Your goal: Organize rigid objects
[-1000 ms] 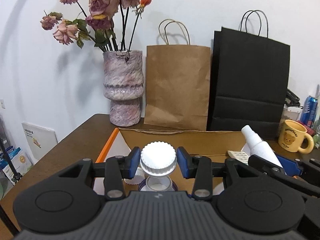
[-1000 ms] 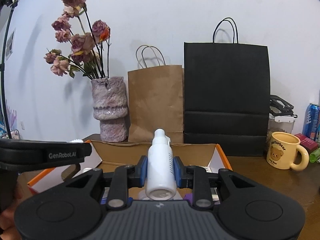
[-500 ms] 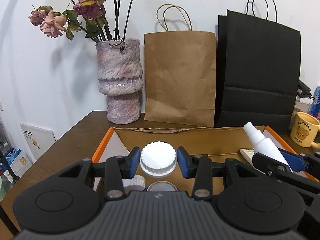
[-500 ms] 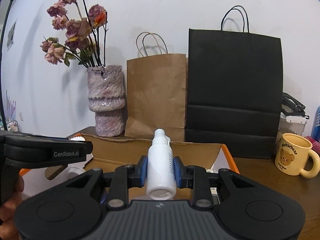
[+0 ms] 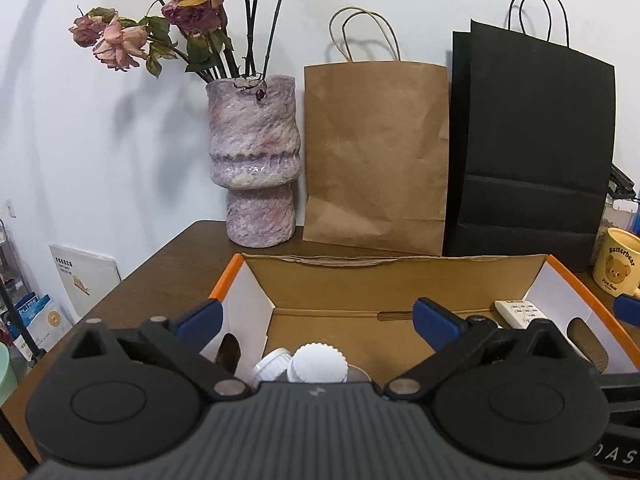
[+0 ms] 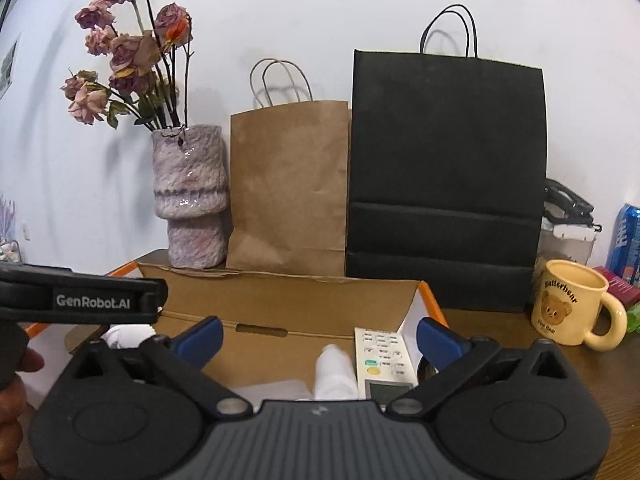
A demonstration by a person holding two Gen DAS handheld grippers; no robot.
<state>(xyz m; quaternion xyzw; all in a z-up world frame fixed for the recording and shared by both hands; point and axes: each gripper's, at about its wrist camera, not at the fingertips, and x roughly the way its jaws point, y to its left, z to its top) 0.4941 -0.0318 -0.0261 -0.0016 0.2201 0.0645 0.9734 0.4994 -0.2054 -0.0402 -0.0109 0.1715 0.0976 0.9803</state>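
Note:
In the left wrist view my left gripper (image 5: 318, 320) hangs over the orange-rimmed cardboard box (image 5: 380, 280). Its jaws are opening wide, with nothing between the blue pads. Below them a white ridged-cap jar (image 5: 318, 368) lies in the box beside another white lid (image 5: 272, 364). In the right wrist view my right gripper (image 6: 319, 338) is also over the box (image 6: 280, 300). Its jaws are opening too, with nothing pressed between them. A blurred white bottle (image 6: 334, 372) lies free beneath them, next to a white remote (image 6: 382, 356). The left gripper's body (image 6: 80, 300) shows at the left.
Behind the box stand a mottled purple vase (image 5: 252, 168) with dried roses, a brown paper bag (image 5: 376, 156) and a black paper bag (image 5: 528, 148). A yellow bear mug (image 6: 568, 304) and a blue can (image 6: 628, 240) sit at the right on the wooden table (image 5: 160, 272).
Both grippers moved forward over the box, then opened. The left one let go of the white-capped jar and the right one let go of the white bottle; both dropped into the box.

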